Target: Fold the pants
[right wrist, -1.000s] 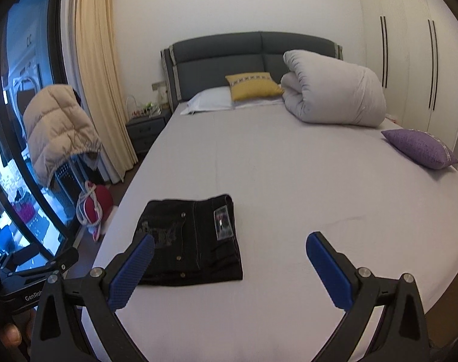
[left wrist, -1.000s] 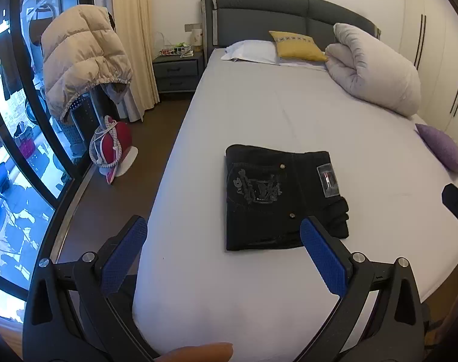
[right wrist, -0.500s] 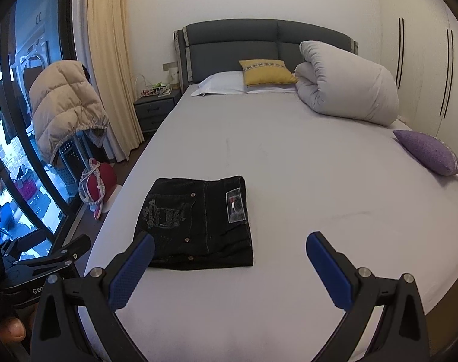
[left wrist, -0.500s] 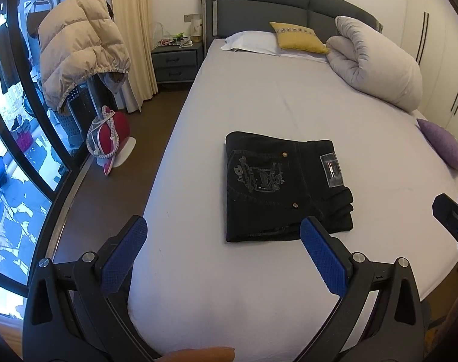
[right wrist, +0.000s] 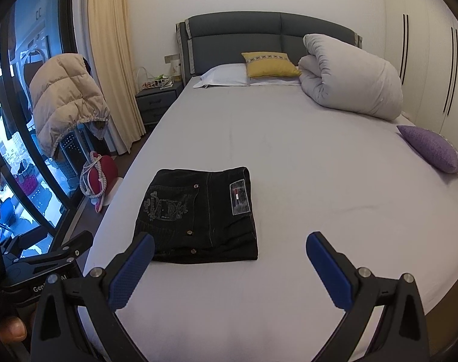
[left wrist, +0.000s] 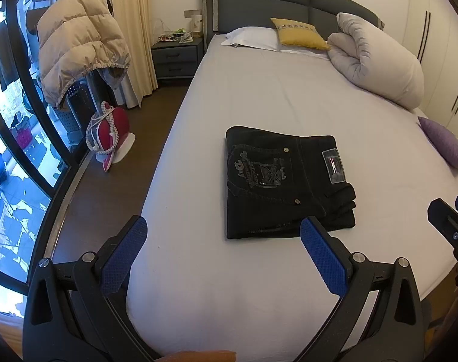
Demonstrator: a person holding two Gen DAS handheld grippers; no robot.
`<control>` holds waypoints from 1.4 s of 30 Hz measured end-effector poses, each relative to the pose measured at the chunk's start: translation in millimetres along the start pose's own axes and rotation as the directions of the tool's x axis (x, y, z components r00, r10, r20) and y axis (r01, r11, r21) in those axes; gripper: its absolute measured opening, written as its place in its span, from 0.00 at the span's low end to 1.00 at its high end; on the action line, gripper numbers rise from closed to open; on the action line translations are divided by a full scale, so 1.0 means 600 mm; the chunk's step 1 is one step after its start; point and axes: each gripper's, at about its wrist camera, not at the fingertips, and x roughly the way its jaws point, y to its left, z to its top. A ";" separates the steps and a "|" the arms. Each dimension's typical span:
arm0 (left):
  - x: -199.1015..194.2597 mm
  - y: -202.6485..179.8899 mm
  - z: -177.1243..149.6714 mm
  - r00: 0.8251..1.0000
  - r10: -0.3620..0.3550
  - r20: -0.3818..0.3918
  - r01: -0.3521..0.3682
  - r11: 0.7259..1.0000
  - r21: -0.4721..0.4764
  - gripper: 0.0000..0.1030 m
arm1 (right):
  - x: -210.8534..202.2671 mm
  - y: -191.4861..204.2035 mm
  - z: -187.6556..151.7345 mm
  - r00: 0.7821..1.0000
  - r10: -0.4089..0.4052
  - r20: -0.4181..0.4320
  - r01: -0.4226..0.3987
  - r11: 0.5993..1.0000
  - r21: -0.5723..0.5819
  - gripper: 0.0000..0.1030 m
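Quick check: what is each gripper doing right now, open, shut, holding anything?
Left gripper: open, empty, short of the pants.
Right gripper: open, empty.

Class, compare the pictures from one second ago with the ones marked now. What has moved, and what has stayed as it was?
Both grippers, left gripper and right gripper, rose and tipped downward, so the bed is seen from higher up in both wrist views. Neither took hold of or let go of anything; both remain open and empty. The folded black pants lie unchanged near the bed's foot, and the rolled duvet and pillows have not moved.
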 end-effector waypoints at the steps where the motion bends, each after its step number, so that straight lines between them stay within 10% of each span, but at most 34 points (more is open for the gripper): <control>1: 0.000 0.000 -0.001 1.000 0.000 -0.001 0.000 1.000 0.000 1.00 | 0.000 0.000 0.000 1.000 0.000 -0.001 0.000 1.000 0.000 1.00; 42: 0.010 -0.005 -0.003 1.000 -0.012 -0.014 0.012 1.000 0.005 1.00 | 0.007 -0.003 -0.016 1.000 0.001 -0.024 -0.001 1.000 -0.002 1.00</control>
